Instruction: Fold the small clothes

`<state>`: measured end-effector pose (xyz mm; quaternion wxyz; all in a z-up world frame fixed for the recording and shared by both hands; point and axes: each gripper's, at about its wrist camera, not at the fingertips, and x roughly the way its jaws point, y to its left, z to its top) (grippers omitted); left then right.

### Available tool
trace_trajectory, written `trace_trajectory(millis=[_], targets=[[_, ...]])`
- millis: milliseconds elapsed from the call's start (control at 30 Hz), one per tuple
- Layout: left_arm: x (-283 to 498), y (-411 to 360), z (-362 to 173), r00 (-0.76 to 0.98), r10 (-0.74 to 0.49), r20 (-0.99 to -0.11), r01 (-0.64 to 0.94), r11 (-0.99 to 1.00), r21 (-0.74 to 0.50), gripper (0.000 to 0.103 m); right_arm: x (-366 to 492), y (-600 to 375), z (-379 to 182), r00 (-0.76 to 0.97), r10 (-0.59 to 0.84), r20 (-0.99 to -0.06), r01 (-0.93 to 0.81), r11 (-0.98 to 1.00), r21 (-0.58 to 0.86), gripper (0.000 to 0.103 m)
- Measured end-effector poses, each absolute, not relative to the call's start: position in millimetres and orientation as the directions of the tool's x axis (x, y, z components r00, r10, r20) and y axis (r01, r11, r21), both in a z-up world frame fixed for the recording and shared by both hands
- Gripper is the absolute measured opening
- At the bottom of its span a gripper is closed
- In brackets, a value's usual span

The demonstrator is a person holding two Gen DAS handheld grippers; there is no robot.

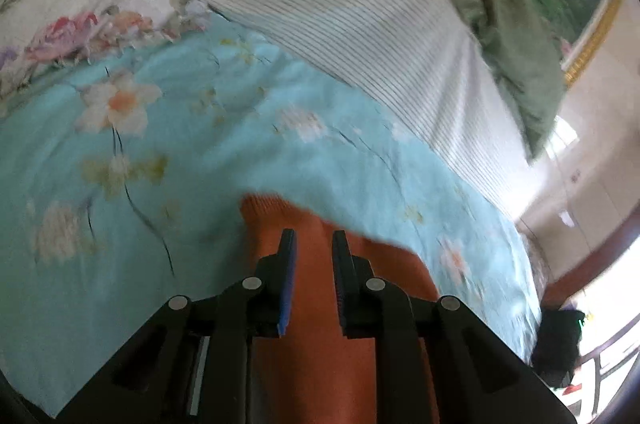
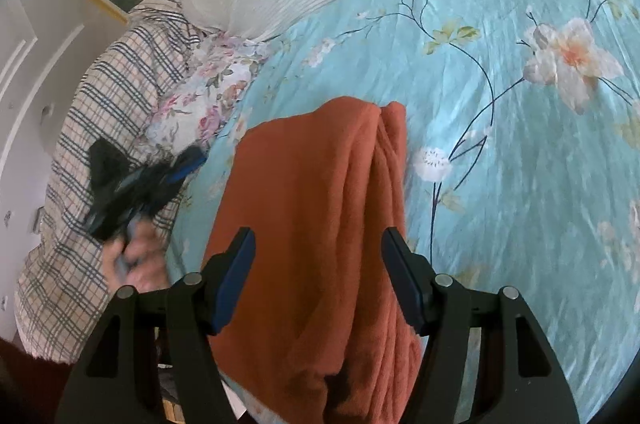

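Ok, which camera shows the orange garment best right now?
The right wrist view: the orange garment lies folded on the bedspread with its top and side edges visible. The left wrist view shows only a blurred strip between the left gripper's fingers.

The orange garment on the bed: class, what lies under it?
The orange garment lies folded on the turquoise floral bedspread, which shows around it. What is directly beneath it, or between its folded layers, is covered and cannot be seen.
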<state>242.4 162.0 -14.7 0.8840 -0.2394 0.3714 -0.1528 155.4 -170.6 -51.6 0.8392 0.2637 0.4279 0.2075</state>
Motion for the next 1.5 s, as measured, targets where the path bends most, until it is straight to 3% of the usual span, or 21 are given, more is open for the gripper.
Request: trace_trajectory(millis=[167,233,267,300,333,500,600,700,833,1033,1233,1300,1400,1433,1500], targets=[[206.7,141.3,-29.4,0.619,-0.513,-0.594,0.162,0.824,-0.543,0.016,183.6,-161.8,-64.5,0.511,0.568,-0.646,-0.114,0.789,0.604,0.055],[195.7,135.6,-34.6,0.600,-0.540,-0.590,0.183,0.811,-0.556,0.016,193.4,-157.1,-69.6,0.499,0.568,-0.655,-0.111,0.791,0.601,0.048],[191.0,133.1,-36.8,0.590,-0.550,-0.591,0.194,0.808,-0.557,0.016,199.6,-152.9,-72.6,0.487,0.570,-0.661,-0.113,0.792,0.600,0.039],[188.0,130.0,-38.5,0.582,-0.555,-0.594,0.204,0.807,-0.555,0.016,203.9,-149.8,-74.3,0.477,0.571,-0.668,-0.112,0.794,0.598,0.021],[184.4,126.2,-40.3,0.575,-0.558,-0.599,0.214,0.809,-0.547,0.016,207.1,-147.5,-74.6,0.472,0.569,-0.673,-0.112,0.796,0.595,0.013],[170.7,115.0,-37.1,0.551,-0.581,-0.599,0.266,0.803,-0.534,0.016,176.2,-161.9,-29.1,0.609,0.620,-0.494,-0.226,0.733,0.641,0.012],[159.8,108.2,-31.9,0.544,-0.606,-0.581,0.312,0.788,-0.530,0.018,168.7,-175.2,-47.2,0.611,0.536,-0.583,-0.128,0.793,0.596,0.012],[157.8,98.6,-45.5,0.523,-0.589,-0.616,0.312,0.805,-0.505,0.018,172.9,-185.1,-88.7,0.564,0.508,-0.651,-0.027,0.799,0.600,0.012],[163.3,90.8,-78.4,0.486,-0.536,-0.691,0.248,0.842,-0.479,0.013,175.1,-187.0,-101.9,0.571,0.514,-0.640,-0.007,0.783,0.622,0.012],[163.6,93.6,-85.0,0.493,-0.528,-0.692,0.224,0.845,-0.485,0.010,178.6,-182.3,-92.6,0.561,0.488,-0.668,-0.024,0.817,0.576,0.013],[159.7,103.0,-81.3,0.488,-0.539,-0.687,0.197,0.834,-0.515,0.009,155.0,-188.7,-61.3,0.623,0.421,-0.659,-0.005,0.845,0.535,0.028],[160.4,108.2,-70.6,0.514,-0.522,-0.681,0.190,0.843,-0.503,0.013,143.2,-189.8,-48.7,0.650,0.416,-0.636,-0.020,0.846,0.533,0.037],[171.6,121.3,-53.5,0.568,-0.483,-0.666,0.159,0.859,-0.487,0.037,132.4,-184.9,-39.8,0.661,0.443,-0.606,-0.059,0.836,0.546,0.043],[179.0,125.1,-51.4,0.575,-0.474,-0.667,0.144,0.861,-0.488,0.050,130.4,-182.8,-39.7,0.658,0.453,-0.602,-0.069,0.832,0.551,0.043],[203.9,130.4,-52.0,0.578,-0.452,-0.680,0.108,0.868,-0.485,0.055,127.9,-176.8,-42.0,0.643,0.477,-0.599,-0.081,0.820,0.567,0.044]])
